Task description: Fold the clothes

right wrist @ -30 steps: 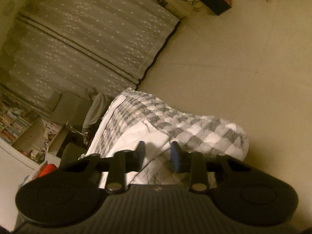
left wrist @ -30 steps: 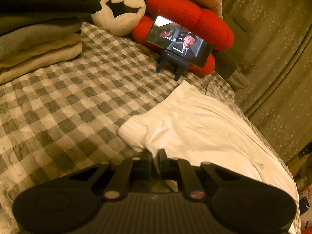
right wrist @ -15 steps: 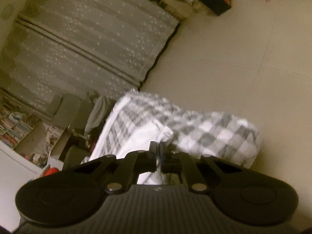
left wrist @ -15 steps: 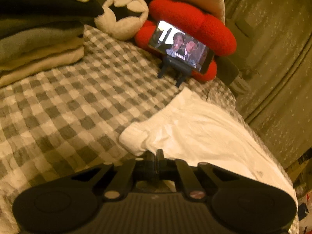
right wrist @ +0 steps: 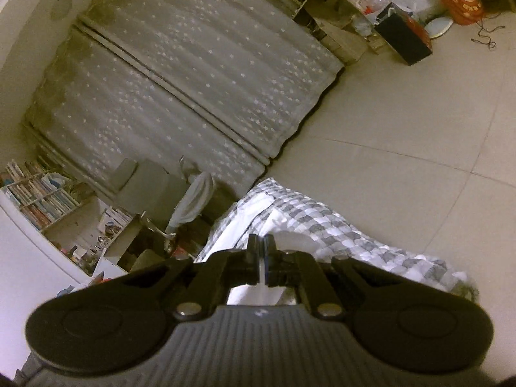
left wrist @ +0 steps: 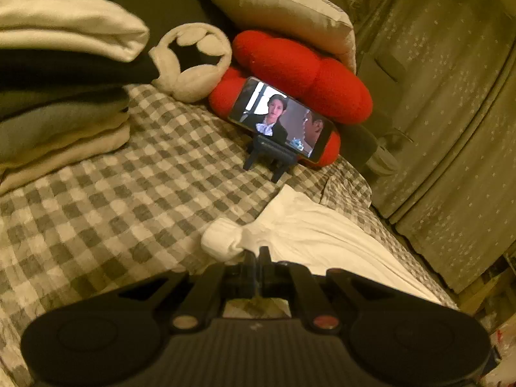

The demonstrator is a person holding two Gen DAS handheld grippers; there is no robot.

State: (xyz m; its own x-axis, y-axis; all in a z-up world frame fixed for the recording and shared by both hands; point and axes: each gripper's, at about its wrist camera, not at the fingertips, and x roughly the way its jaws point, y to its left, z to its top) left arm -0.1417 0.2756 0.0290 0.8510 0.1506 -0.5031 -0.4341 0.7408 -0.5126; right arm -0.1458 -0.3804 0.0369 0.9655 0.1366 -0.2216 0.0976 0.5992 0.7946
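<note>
A white garment (left wrist: pixel 316 235) lies spread along the right side of the checked bedspread (left wrist: pixel 113 213). My left gripper (left wrist: pixel 257 253) is shut on its near bunched corner, and the cloth puckers just ahead of the fingers. In the right wrist view the same white garment (right wrist: pixel 237 235) shows at the bed's end, and my right gripper (right wrist: pixel 261 242) is shut on an edge of it. Most of the cloth there is hidden under the gripper body.
A stack of folded clothes (left wrist: pixel 54 96) stands at the far left. A phone (left wrist: pixel 280 119) plays video on a stand, backed by a red cushion (left wrist: pixel 303 71) and pillows. Starred curtains (right wrist: pixel 180 77) and bare floor (right wrist: pixel 403 148) lie past the bed's end.
Both grippers closed on the white garment; the right one was open a second ago. The left gripper has lifted the corner a little, bunching the cloth.
</note>
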